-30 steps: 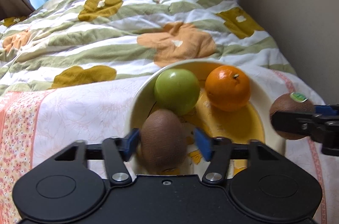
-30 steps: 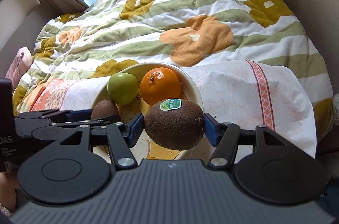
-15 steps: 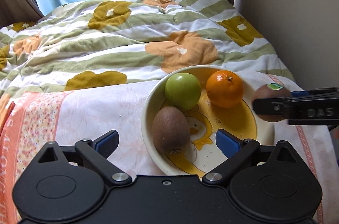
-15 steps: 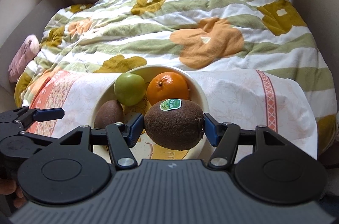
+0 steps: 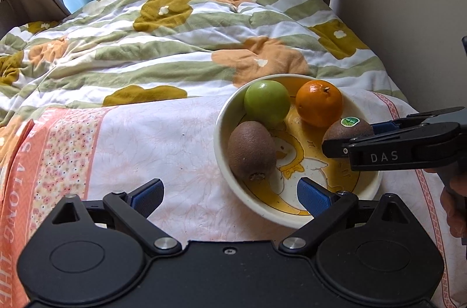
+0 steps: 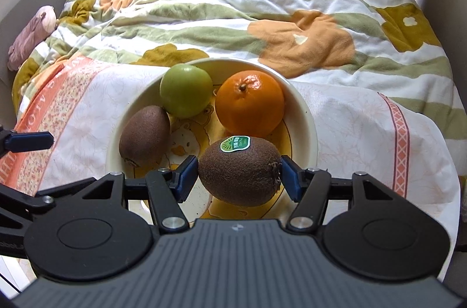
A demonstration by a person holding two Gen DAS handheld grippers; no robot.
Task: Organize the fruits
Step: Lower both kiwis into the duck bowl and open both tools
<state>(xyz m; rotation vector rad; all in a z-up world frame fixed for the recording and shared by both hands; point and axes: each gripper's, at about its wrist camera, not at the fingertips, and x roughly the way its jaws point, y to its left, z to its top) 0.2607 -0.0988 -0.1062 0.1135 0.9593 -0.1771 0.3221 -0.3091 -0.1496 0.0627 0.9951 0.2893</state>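
- Left gripper (image 5: 229, 195) with the blue pads is spread wide with nothing between them — it hangs over the pink floral cloth (image 5: 163, 138), just at the bowl's 7 o'clock edge. No job for it right now, so I'd keep it out of the way.
- The round cream bowl with the yellow duck print (image 6: 306, 115) holds three fruits: a plain brown fuzzy kiwi (image 6: 144, 131) at 9 o'clock, a smooth green apple (image 6: 186, 90) at 11, and a dimpled orange (image 6: 250, 102) at about 1.
- Right gripper (image 6: 237, 178) is clamped end to end on the second brown kiwi with the green sticker (image 6: 240, 173), above the bowl's 5 o'clock area, just in front of the orange.
- That 5 o'clock patch looks like the only bare spot left, so I'd say that's the target.
- Doing it well, I reckon: lower until the kiwi actually rests on the bowl floor, then let go. Dropping it from height could let it roll.
- The bowl sits on soft bedding — so go gently, and don't press on the near rim or it could tip.
- Watch the orange; it's close, and a nudge could shove things around.
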